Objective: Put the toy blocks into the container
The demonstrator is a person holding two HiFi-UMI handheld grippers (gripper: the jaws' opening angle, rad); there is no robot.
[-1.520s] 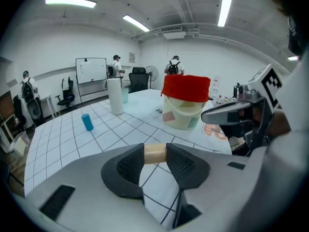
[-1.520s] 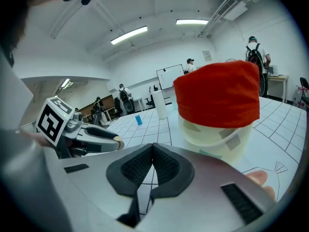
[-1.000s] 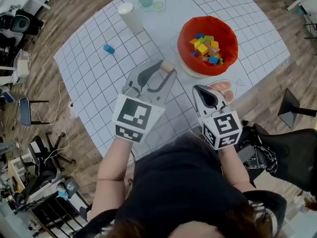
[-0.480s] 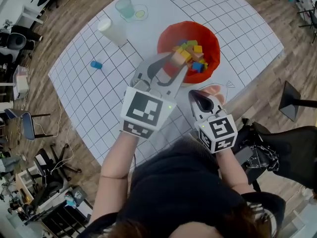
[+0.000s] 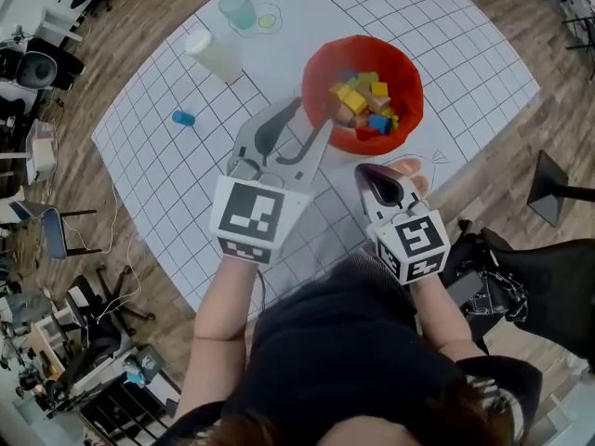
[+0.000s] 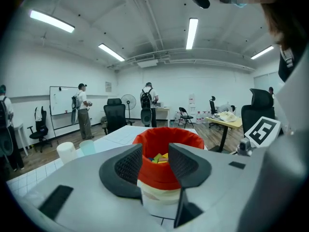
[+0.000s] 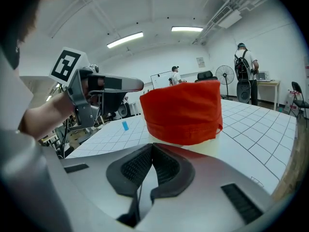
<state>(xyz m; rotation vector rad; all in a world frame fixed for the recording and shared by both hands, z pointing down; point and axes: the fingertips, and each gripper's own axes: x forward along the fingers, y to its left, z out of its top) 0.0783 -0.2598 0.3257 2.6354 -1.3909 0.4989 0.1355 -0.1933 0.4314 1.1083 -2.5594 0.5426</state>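
Head view | left gripper point(image 5: 311, 116) jaws opening, empty | right gripper point(image 5: 372, 177) jaws clenched | one container point(image 5: 321, 63) | one loose block point(image 5: 183, 117)

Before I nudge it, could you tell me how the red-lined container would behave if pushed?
The container would probably slide rather than tip: it looks broad, and the blocks inside add weight. Its red liner looks like soft cloth, so the rim would likely give if a claw pinched it.
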